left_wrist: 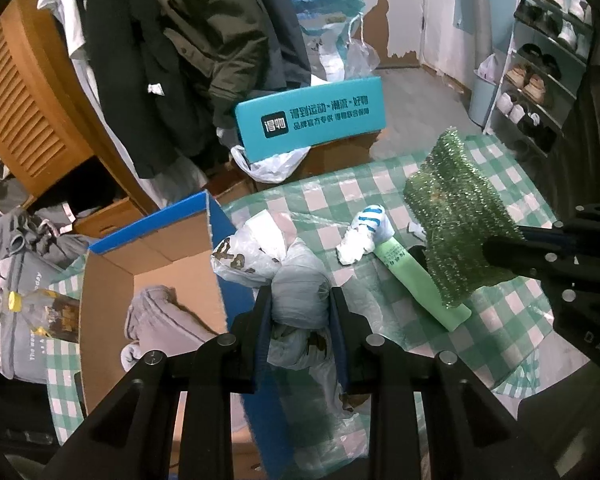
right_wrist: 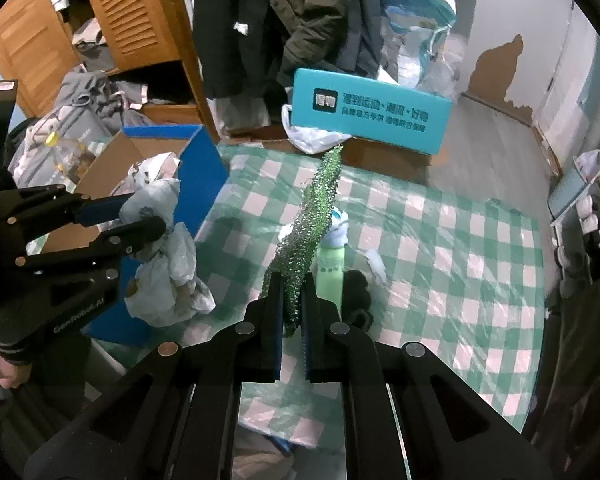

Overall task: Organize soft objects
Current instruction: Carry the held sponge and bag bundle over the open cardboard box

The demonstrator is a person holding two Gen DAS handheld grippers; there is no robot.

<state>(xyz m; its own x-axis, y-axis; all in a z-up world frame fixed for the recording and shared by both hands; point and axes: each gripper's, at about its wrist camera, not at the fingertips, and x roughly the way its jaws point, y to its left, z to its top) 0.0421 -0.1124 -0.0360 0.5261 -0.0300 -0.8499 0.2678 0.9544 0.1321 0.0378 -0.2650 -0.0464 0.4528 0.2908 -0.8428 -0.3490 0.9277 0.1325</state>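
In the left wrist view, the left tongs (left_wrist: 300,304) are closed on a crumpled white plastic bag with dark printed patches (left_wrist: 276,264), their two blue-padded fingers pressing its bunched middle; the bag hangs just beside the blue outer wall of an open brown cardboard box (left_wrist: 168,248), over the green-and-white checked tabletop (left_wrist: 492,320); a folded grey cloth (left_wrist: 160,316) lies inside the box. To the right, the right tongs (left_wrist: 500,250) pinch a glittering green mesh scouring cloth (left_wrist: 456,216) that stands up from their tips; beneath it on the tabletop lie a pale green tube (left_wrist: 420,284) and a small white wad with blue stripes (left_wrist: 364,232), touching each other.

In the right wrist view, the right tongs (right_wrist: 292,300) are shut narrowly on the lower edge of the scouring cloth (right_wrist: 312,220), seen edge-on and rising away from the camera — well above the tabletop (right_wrist: 440,248); the tube (right_wrist: 330,268) lies just behind it, next to a small black lump (right_wrist: 356,292). At the left the left tongs (right_wrist: 140,216) grip the plastic bag (right_wrist: 168,264) beside the box (right_wrist: 112,160).
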